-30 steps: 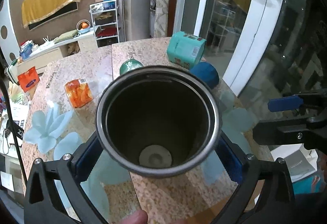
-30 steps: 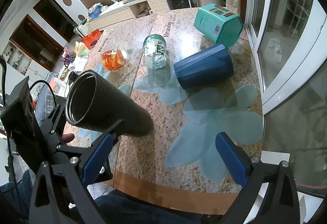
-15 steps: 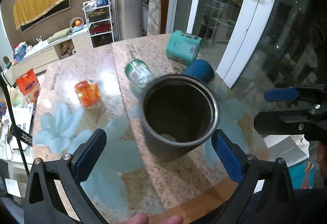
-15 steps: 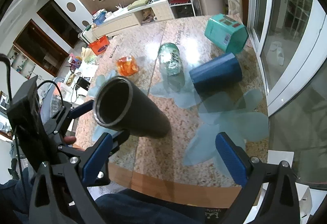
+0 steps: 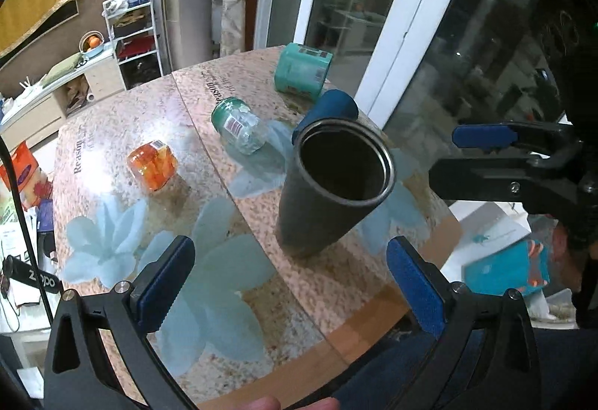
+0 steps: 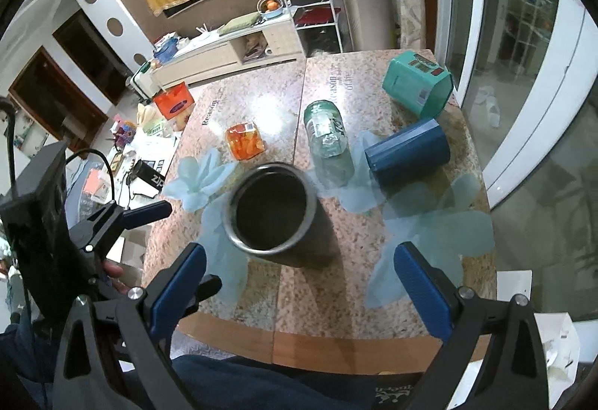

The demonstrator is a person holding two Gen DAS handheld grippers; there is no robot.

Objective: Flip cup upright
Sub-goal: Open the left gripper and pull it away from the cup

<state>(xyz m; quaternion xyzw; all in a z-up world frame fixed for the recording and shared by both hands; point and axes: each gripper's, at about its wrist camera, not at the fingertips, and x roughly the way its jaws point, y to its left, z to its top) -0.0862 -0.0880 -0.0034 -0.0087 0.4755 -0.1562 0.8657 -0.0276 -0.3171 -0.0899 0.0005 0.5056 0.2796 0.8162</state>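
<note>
A tall dark steel cup (image 5: 329, 185) stands upright on the granite table (image 5: 336, 283), mouth up, with nothing touching it. It also shows in the right wrist view (image 6: 276, 219). My left gripper (image 5: 287, 279) is open and empty, pulled back a little in front of the cup. My right gripper (image 6: 299, 283) is open and empty, also short of the cup. The right gripper shows from the side at the right of the left wrist view (image 5: 482, 137).
A blue cup (image 6: 409, 152) lies on its side behind the steel cup. A green-lidded glass jar (image 6: 327, 129) lies next to it, an orange jar (image 6: 244, 141) to the left, a teal box (image 6: 416, 83) at the far right. The table's front edge (image 6: 317, 339) is near.
One second ago my left gripper held the cup tilted. It set the cup upright on the table, opened and drew back. The right gripper stayed open and moved back slightly.
</note>
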